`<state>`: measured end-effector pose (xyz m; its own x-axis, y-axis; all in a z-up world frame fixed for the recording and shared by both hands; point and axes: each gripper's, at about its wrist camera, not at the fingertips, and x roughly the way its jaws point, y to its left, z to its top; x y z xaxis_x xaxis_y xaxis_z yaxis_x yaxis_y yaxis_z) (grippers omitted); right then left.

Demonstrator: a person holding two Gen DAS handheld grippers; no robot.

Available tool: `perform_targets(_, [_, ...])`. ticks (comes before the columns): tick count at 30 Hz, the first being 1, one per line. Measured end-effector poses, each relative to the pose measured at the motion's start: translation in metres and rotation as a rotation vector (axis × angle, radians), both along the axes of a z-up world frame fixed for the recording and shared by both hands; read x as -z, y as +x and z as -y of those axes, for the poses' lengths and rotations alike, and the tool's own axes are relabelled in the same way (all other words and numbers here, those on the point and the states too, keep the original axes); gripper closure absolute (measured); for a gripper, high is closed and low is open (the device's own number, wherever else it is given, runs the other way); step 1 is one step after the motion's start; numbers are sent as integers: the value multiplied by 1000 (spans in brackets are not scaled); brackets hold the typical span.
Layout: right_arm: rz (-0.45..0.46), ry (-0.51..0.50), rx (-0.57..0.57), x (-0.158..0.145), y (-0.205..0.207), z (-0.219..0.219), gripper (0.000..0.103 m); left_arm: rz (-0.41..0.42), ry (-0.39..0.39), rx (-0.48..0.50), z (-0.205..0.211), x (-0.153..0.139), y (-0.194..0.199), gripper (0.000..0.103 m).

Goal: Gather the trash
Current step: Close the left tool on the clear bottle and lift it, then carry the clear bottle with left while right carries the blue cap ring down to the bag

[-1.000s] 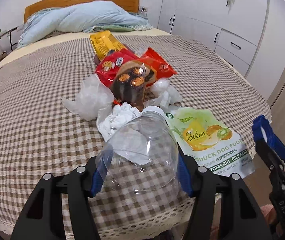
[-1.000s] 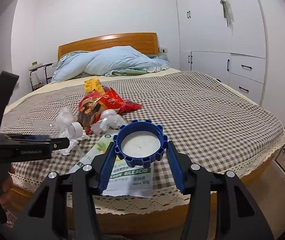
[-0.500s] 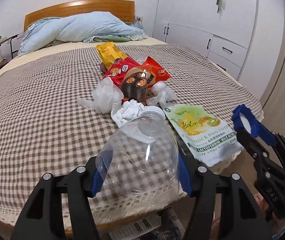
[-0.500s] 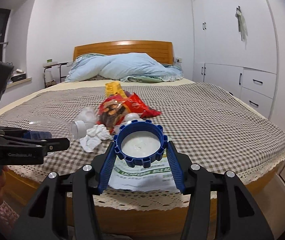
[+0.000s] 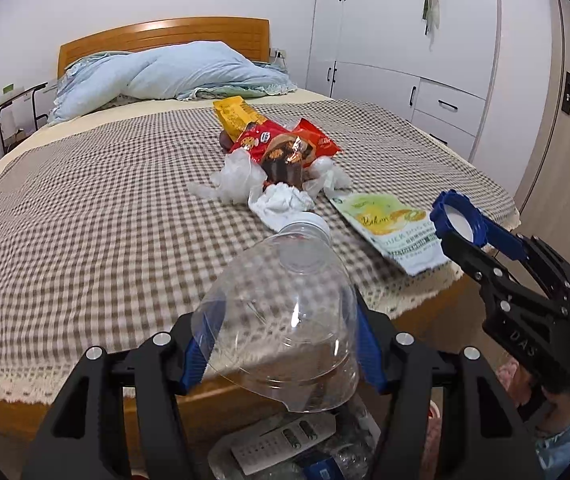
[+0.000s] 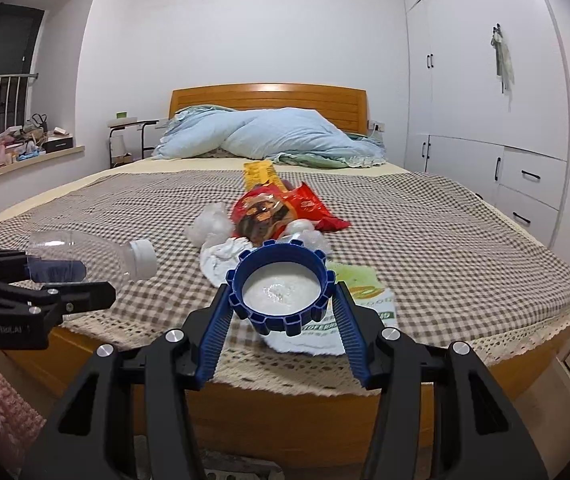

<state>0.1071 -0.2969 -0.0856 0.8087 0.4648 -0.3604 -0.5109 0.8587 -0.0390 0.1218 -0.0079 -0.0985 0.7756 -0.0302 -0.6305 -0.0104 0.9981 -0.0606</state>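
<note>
The left gripper [image 5: 281, 356] is clamped on a clear plastic bottle [image 5: 285, 320], its blue pads pressed against the bottle's wide body. The bottle lies roughly level, its white cap [image 5: 311, 222] pointing toward the bed, and it is held off the edge of the mattress above the floor. Beneath it, in the left wrist view, sits a container of discarded items [image 5: 293, 444]; its outline is cut off and cannot be made out fully.

On the brown checked bedspread [image 5: 85, 220], the remaining trash lies in one cluster near the middle. From the left: a crumpled clear plastic bag [image 5: 237, 180], a wad of white tissue [image 5: 281, 202] just beside it, red snack wrappers [image 5: 281, 144] behind, and a yellow packet [image 5: 233, 114] furthest back. To the right, a green-and-white dog food pouch [image 5: 389, 232] lies flat, its end overhanging the lace border of the bedspread.

The right gripper [image 6: 281, 320] is closed on a blue ribbed jar lid [image 6: 281, 288], held with its white inner face toward the camera, in the air at the foot of the bed.

A pale blue duvet [image 6: 281, 132] is bunched against the wooden headboard [image 6: 265, 94]. White wardrobes [image 6: 485, 120] stand along the right wall.
</note>
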Motion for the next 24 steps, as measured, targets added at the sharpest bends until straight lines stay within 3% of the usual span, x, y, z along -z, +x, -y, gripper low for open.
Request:
perform_targets(16, [-91,-30,-78,20,-37,3,53,22,35,24,6,19,-49,44])
perform_targets(24, [-134,-60,-101,32,-49,2,53,-11,50,58,8,39,-63,44])
